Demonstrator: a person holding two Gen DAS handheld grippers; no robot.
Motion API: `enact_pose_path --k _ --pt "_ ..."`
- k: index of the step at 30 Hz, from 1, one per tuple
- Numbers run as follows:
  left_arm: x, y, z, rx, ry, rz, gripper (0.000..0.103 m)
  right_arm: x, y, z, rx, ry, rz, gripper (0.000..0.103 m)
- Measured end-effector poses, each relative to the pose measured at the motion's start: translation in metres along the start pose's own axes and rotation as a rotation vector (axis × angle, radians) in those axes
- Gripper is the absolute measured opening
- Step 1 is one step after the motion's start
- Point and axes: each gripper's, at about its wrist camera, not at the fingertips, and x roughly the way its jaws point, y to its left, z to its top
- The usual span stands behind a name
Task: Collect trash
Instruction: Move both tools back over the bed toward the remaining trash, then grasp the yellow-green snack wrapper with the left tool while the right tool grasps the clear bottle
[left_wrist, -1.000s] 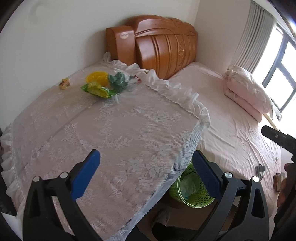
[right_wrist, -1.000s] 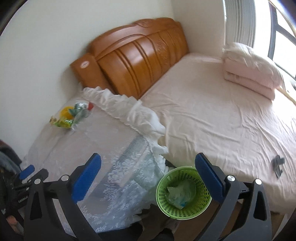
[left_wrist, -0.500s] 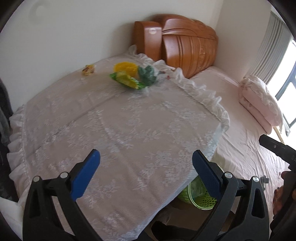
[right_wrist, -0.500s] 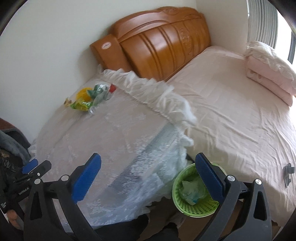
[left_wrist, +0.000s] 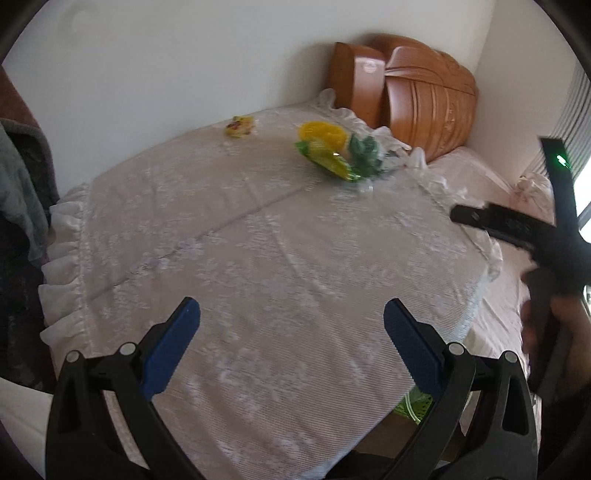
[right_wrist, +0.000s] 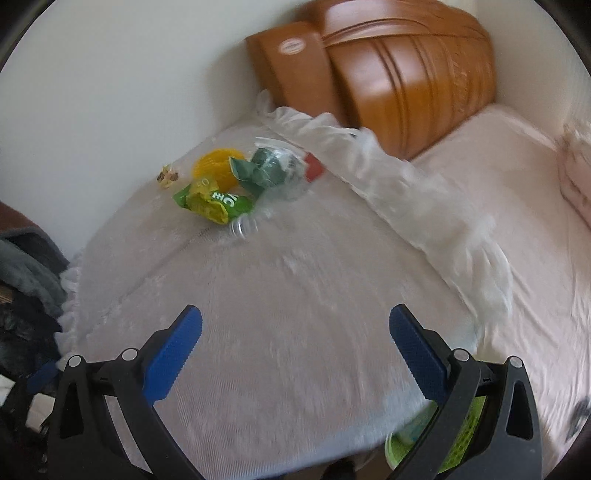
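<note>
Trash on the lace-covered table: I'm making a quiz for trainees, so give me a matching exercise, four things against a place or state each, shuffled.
Things:
1. green and yellow snack wrapper
2. small yellow crumpled wrapper
3. green plastic mesh basket
4. left gripper

Places or states:
A. on the floor by the table's near corner, partly hidden
B. open and empty above the white lace tablecloth
C. lying alone near the wall, apart from the pile
D. in the pile, in front of the round yellow plastic piece

Pairs: 1-D, 2-C, 3-A, 4-B
</note>
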Motion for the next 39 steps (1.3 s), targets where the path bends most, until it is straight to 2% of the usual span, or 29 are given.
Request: enact_pose_path --k 4,10,13,16,19,24,28,31,33,35,39 --pt "0.01 0.018 0.007 -0.018 0.014 0.02 0.095 0.04 0.014 0.027 -0.088 0.035 -0.07 0.101" --pt "0.029 0.041 0.016 -0.067 0.046 0.029 0.095 0.076 0.002 0.044 0.021 0.072 -0.064 0.101" --pt "0.04 0.046 0.025 -0.078 0.059 0.026 0.095 0.07 0.001 0.05 0.038 0.036 -0.037 0.101" --pt "0.048 0.046 0.035 -0.076 0.061 0.022 0.095 0.054 0.012 0.061 -0.097 0.01 -0.035 0.101" --pt "0.055 0.042 0.045 -0.068 0.058 0.009 0.095 0.049 0.031 0.073 -0.358 0.032 -0.009 0.101" --pt "0.064 0.034 0.051 -0.048 0.064 -0.003 0.095 0.065 0.069 0.071 -0.835 0.128 0.002 0.101" --pt "0.073 0.029 0.055 -0.043 0.083 -0.012 0.095 0.098 0.083 0.058 -1.092 0.212 -0.063 0.1" --pt "0.078 0.026 0.061 -0.048 0.085 -0.02 0.095 0.117 0.083 0.054 -1.165 0.257 -0.095 0.097" --pt "0.08 0.023 0.067 -0.048 0.083 -0.031 0.095 0.125 0.08 0.052 -1.164 0.289 -0.091 0.087" --pt "0.084 0.02 0.074 -0.056 0.083 -0.049 0.095 0.13 0.072 0.051 -1.135 0.324 -0.08 0.073" --pt "0.097 0.012 0.092 -0.093 0.091 -0.088 0.095 0.125 0.058 0.054 -1.037 0.309 -0.047 0.073"
